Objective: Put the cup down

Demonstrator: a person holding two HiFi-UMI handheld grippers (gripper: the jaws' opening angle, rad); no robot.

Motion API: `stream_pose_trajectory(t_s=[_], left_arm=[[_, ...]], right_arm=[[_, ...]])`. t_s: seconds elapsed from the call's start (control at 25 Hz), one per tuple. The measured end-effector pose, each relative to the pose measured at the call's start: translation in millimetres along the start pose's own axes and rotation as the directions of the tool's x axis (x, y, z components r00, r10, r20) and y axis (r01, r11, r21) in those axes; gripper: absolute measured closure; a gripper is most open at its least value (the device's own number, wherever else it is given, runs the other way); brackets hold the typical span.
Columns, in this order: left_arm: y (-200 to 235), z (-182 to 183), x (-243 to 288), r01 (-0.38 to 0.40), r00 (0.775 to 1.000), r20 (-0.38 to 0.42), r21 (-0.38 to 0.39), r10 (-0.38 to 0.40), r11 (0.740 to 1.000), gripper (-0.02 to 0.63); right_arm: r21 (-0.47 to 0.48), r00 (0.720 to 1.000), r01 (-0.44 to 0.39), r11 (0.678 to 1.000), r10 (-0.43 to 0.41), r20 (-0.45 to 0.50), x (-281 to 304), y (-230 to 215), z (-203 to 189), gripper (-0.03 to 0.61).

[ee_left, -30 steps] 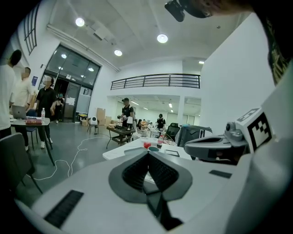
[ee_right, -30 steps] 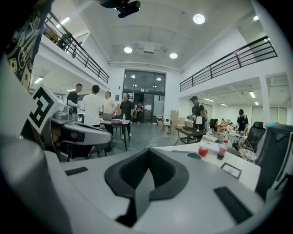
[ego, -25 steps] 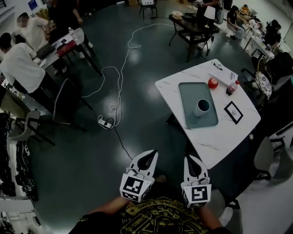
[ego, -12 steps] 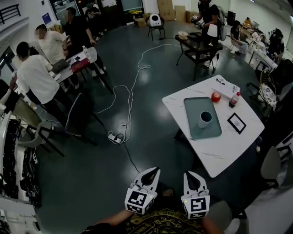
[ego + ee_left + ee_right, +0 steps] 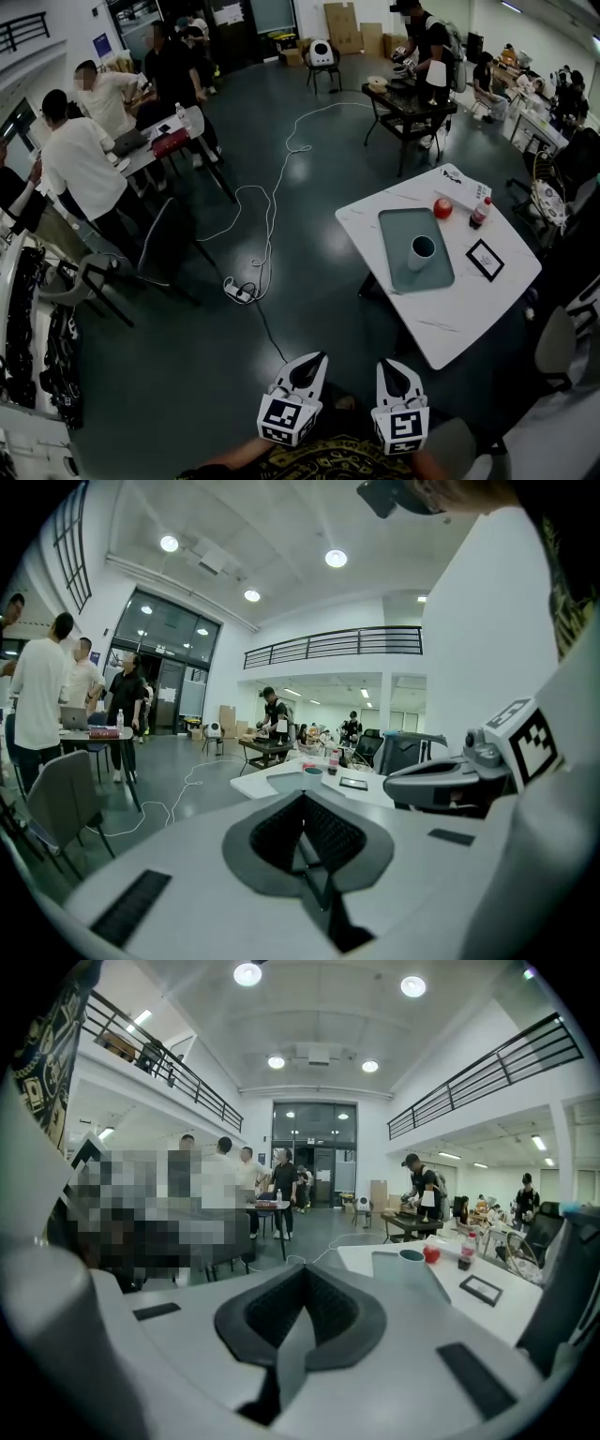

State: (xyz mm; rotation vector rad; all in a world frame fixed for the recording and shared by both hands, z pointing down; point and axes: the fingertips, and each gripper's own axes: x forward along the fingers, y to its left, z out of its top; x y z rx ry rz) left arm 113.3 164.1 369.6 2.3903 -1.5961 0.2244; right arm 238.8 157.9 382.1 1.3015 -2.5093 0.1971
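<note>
Closest to me, the left gripper (image 5: pixel 309 366) has its fingers (image 5: pixel 277 834) pressed together with nothing between them. The right gripper (image 5: pixel 391 372) beside it is the same, shut tight and empty. Both hang over the dark floor (image 5: pixel 187 356), short of the desk (image 5: pixel 469 305).

Ahead of the fingers and off to their right, the cup (image 5: pixel 421 251) stands upright on the grey tray (image 5: pixel 398 223), well apart from either gripper. Beyond it sit a red ball (image 5: pixel 442 208) and a small bottle (image 5: pixel 480 213).

I judge the cup already set down, so the placing step looks finished. What remains is keeping both grippers clear of the desk. To handle the cup again, I would have to step closer and open one pair of fingers first.
</note>
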Motion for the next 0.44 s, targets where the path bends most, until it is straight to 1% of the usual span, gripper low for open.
stream_pose_trajectory(t_s=[0.2, 0.44], left_arm=[[-1.6, 2.3, 5.5, -0.001, 1.0, 0.001, -0.001, 0.001, 1.0, 0.604], [-2.9, 0.1, 10.5, 0.006, 1.0, -0.012, -0.005, -0.006, 1.0, 0.603]], right_arm=[[0.001, 1.0, 0.001, 1.0, -0.001, 0.006, 2.8, -6.1, 0.9, 0.574], [0.012, 1.0, 0.006, 1.0, -0.006, -0.01, 4.6, -10.6, -1.8, 0.574]])
